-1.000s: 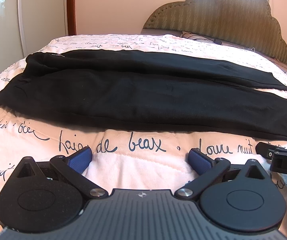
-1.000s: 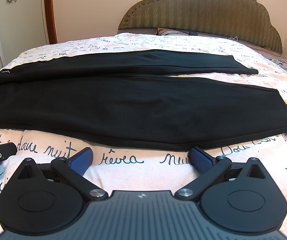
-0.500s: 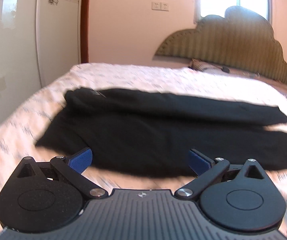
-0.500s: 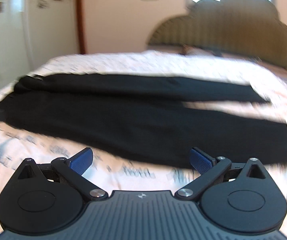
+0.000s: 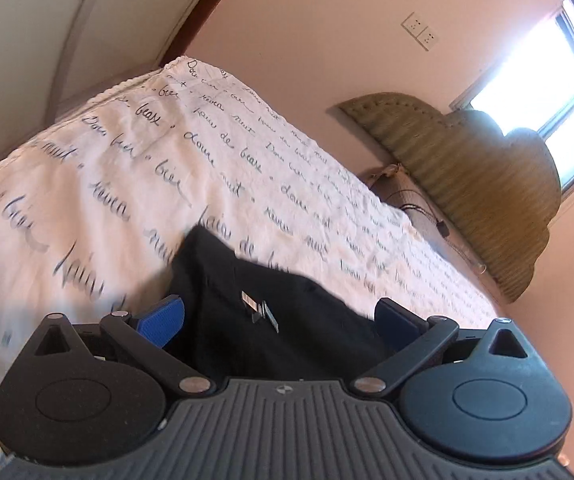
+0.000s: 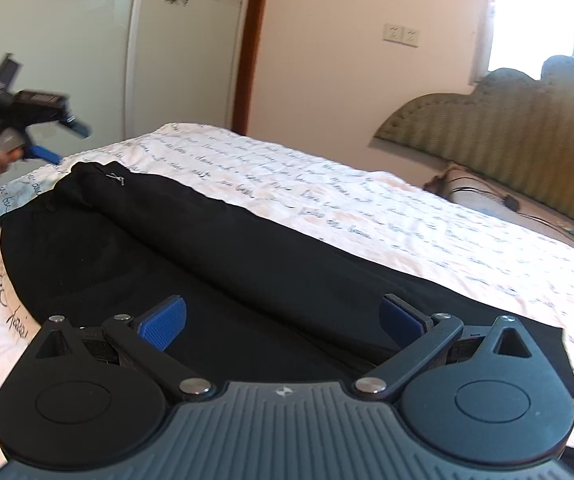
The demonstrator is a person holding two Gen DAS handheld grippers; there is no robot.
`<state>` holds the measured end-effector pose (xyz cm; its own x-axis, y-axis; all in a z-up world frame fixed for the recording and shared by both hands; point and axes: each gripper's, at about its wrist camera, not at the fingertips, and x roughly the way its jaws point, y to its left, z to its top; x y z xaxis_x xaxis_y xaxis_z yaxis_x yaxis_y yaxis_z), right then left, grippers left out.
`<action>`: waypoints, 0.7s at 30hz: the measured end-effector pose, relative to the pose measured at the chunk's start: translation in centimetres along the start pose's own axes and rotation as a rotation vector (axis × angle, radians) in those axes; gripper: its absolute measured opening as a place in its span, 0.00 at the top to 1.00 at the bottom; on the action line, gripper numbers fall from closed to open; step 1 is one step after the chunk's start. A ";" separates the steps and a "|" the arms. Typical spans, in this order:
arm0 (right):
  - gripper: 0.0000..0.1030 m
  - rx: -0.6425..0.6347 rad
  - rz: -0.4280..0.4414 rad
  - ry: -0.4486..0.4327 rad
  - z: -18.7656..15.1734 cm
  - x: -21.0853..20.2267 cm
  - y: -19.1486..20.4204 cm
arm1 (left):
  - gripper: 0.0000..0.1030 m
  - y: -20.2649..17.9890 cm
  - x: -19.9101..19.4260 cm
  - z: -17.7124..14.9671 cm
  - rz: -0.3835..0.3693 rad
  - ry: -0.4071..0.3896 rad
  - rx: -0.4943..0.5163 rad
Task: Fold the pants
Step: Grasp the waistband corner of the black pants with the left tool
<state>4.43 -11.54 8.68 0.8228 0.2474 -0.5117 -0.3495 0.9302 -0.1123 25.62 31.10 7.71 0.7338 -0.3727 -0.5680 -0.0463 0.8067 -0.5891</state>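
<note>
Both grippers hover spread and empty over the long black fabric pants [image 6: 223, 256] lying flat across the white script-printed bedspread [image 6: 427, 232], the left gripper [image 5: 279, 316] at the waistband, the right gripper [image 6: 283, 316] near the leg hems, seemingly lining up a lengthwise fold.

Script-printed bedspread [image 5: 135, 184], olive headboard [image 6: 527, 120], perhaps wardrobe doors [image 6: 87, 60]

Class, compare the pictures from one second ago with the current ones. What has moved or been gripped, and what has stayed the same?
Both grippers left the near edge of the bed. The left gripper swung to the waistband end of the pants; the right gripper tilted in over the legs. Both are open, and nothing has been gripped. The pants lie unfolded on the bedspread as before.
</note>
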 end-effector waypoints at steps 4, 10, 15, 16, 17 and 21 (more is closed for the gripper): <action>0.00 -0.020 0.044 0.035 0.6 2.6 0.7 | 0.01 1.7 4.3 2.9 0.055 0.041 0.008; 0.00 -0.063 0.080 0.060 1.7 5.5 1.0 | 0.03 2.5 9.3 3.8 0.012 0.203 0.045; 0.00 -0.068 0.109 0.056 3.2 7.5 0.7 | 0.19 1.7 11.1 4.0 0.054 0.237 0.166; 0.00 -0.072 0.113 0.055 3.4 7.8 0.8 | 0.33 1.6 11.1 4.1 0.056 0.232 0.180; 0.00 -0.077 0.116 0.055 3.7 8.2 0.8 | 0.44 1.7 10.9 4.2 0.067 0.233 0.188; 0.00 -0.097 0.135 0.056 4.2 9.4 1.0 | 0.62 2.0 10.8 4.4 0.104 0.237 0.234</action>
<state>13.70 -7.11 7.38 0.7401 0.3500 -0.5743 -0.4988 0.8584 -0.1198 36.38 30.72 2.92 0.5541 -0.3567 -0.7521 0.0640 0.9191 -0.3888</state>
